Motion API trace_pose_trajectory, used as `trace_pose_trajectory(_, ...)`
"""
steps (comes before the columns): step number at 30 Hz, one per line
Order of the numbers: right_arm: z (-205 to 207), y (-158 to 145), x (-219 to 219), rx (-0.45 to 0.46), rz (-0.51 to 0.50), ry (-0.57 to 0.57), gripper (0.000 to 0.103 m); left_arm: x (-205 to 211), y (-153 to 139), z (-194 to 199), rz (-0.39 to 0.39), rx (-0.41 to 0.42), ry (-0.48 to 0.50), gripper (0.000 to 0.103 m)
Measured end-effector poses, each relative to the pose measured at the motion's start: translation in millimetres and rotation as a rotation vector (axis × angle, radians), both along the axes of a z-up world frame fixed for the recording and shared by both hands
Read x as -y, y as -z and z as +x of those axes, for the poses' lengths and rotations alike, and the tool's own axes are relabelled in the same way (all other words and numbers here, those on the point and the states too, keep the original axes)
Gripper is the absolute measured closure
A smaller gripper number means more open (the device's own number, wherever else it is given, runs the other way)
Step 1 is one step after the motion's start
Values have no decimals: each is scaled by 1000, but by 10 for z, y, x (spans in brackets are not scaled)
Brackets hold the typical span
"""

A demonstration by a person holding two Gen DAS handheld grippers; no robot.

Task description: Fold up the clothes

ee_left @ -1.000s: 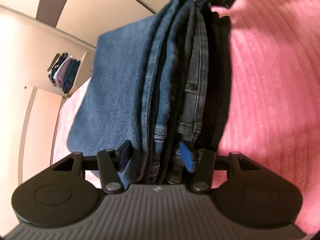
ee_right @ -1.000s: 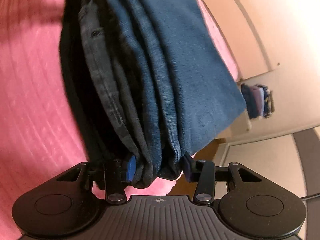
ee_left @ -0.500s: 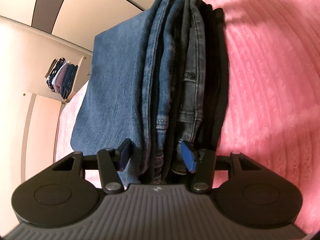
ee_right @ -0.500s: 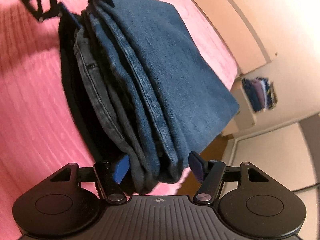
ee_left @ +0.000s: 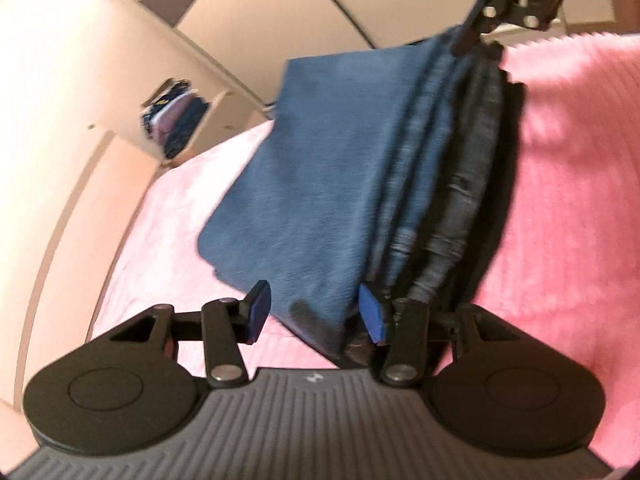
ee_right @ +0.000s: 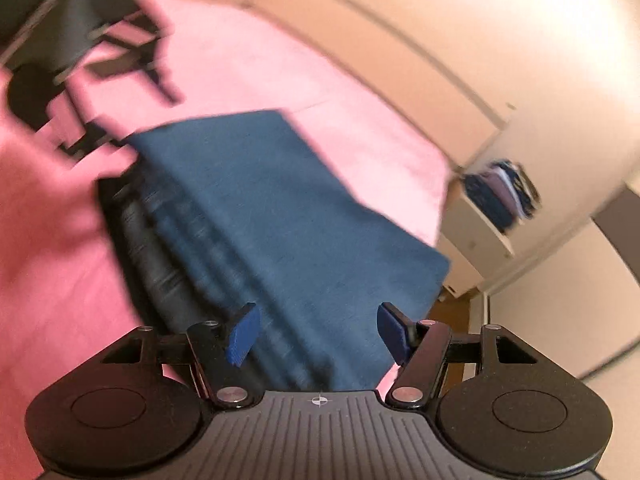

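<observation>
- Left gripper (ee_left: 314, 312): jaws spread wide, nothing clamped. Near corner of the stack of folded jeans (ee_left: 360, 184) sits in the gap; its right pad lies against or just beside the layered edge, can't tell which from the blur. Left pad is clear of the cloth.
- Right gripper (ee_right: 320, 334): jaws wide apart, nothing between the pads. The jeans stack (ee_right: 260, 220) lies ahead of and below the fingers; contact not determinable, frame is motion-blurred.
- Stack rests on the pink bedspread (ee_left: 580, 200), with a blue denim piece on top and grey and black layers under it.
- Left view only: the layered fold edges run away from the tool on its right side, dark grey and black layers outermost. The right gripper shows at the far end of the stack, top of frame, one blue pad in the air, the other finger at or near the stack's far edge.
- Right view only: the flat top face of the stack is seen from above, with the layered edge on the tool's left. The left gripper is a dark blur at the far left end of the stack.
- Both views: an open shelf with folded clothes (ee_left: 176, 120) in the pale cabinet beyond the bed; it's far left for the left tool, far right for the right tool (ee_right: 500, 196).
- Right view also shows a strip of wooden floor (ee_right: 452, 312) past the bed edge.
</observation>
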State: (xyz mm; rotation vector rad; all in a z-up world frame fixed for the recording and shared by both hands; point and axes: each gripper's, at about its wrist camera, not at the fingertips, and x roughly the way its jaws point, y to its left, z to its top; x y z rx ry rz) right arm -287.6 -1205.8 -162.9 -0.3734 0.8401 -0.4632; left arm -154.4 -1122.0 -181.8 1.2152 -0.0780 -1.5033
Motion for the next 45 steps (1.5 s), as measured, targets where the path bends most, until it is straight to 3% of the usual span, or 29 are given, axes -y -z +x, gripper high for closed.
trace_pose_trajectory(2, 54, 88, 175, 25, 69, 85, 39, 22, 20, -4, 10, -6, -9, 56)
trace_pose_trajectory(5, 73, 306, 447, 11, 284, 198, 39, 72, 158, -26, 85, 6, -37, 57)
trace_pose_trajectory(11, -37, 107, 286, -18, 314, 217, 38, -140, 137, -1, 136, -58, -130, 57)
trace_pose_trajectory(12, -95, 86, 211, -17, 328, 231, 29, -196, 95, 9, 143, -93, -168, 57)
trace_pose_trajectory(13, -152, 63, 132, -14, 342, 245, 11, -251, 51, 19, 149, -132, -209, 55)
trace_pose_trajectory(14, -207, 30, 34, -6, 363, 256, 6, -319, 3, 28, 153, -171, -252, 52)
trace_pose_trajectory(18, -425, -163, -410, 14, 451, 305, 5, -638, -231, 14, 131, -321, -433, 31)
trace_pose_trajectory(21, -598, -391, -716, 52, 529, 355, 5, -895, -457, 38, 110, -497, -601, 15)
trace_pose_trajectory(25, -836, -735, -944, 163, 665, 521, 4, -1278, -823, 136, 42, -760, -836, 10)
trace_pose_trajectory(28, -1019, -1007, -1045, 257, 760, 658, 1, -1511, -1094, 167, 29, -847, -915, 10)
trace_pose_trajectory(31, -1143, -1284, -1139, 308, 790, 720, 1, -1673, -1436, 144, 19, -862, -917, 10)
trace_pose_trajectory(36, -1258, -1781, -1368, 339, 738, 705, 1, -1883, -1998, 37, -80, -877, -846, 3)
trace_pose_trajectory(45, -1485, -2274, -1822, 423, 698, 743, 1, -1967, -2400, -238, -67, -895, -660, 2)
